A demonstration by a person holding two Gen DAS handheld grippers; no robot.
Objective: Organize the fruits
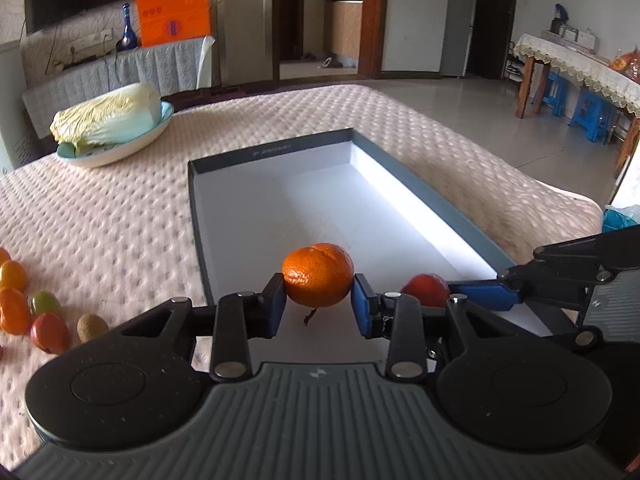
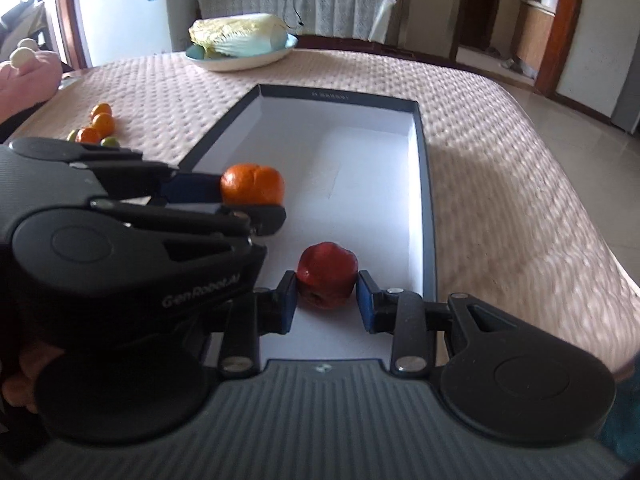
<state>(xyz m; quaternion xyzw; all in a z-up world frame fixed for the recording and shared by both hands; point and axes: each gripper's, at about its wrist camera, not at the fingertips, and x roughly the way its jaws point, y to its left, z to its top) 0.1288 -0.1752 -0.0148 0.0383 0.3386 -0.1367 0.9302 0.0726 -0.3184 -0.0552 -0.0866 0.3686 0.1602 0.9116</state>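
My left gripper (image 1: 319, 300) is shut on an orange mandarin (image 1: 318, 274) and holds it over the near end of a shallow dark-rimmed box (image 1: 280, 148) with a white floor. My right gripper (image 2: 326, 298) is shut on a red fruit (image 2: 327, 275), also over the box's near end (image 2: 427, 200). The red fruit shows in the left wrist view (image 1: 426, 290) just right of my left gripper. The mandarin shows in the right wrist view (image 2: 252, 184), left of and beyond the red fruit. Several loose small fruits (image 1: 24, 308) lie on the cloth left of the box, also visible in the right wrist view (image 2: 96, 128).
A pale quilted cloth (image 1: 120, 220) covers the table. A blue-rimmed dish (image 1: 120, 148) with a napa cabbage (image 1: 108, 118) stands at the far left. The table edge drops to the floor on the right (image 2: 560, 220). A pink item (image 2: 24, 76) sits at the far left.
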